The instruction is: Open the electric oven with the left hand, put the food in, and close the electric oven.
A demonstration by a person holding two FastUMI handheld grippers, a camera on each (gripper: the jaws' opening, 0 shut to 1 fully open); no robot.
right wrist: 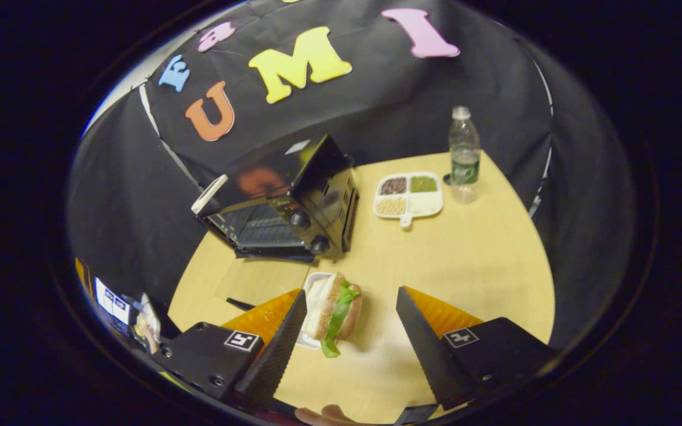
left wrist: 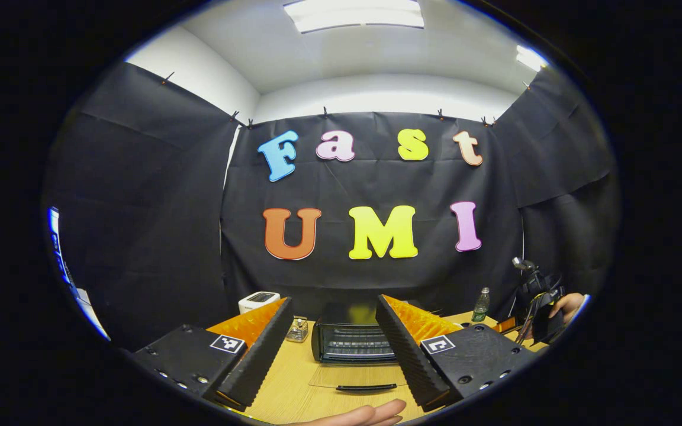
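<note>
Just before the oven [right wrist: 285, 201], its door [right wrist: 258, 283] already down, sits the burger [right wrist: 336, 310] on a tray [right wrist: 312, 296] — soft, loosely stacked. Right gripper [right wrist: 350, 322] hovers spread above it; left gripper [left wrist: 332, 340] empty, apart — grip gently across the buns.

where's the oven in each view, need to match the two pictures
Left gripper view: the oven sits low at centre, between the left gripper's fingers, its glass door folded down onto the table.
Right gripper view: the oven is left of centre, seen from its right side.
Shared landmark: the water bottle.
</note>
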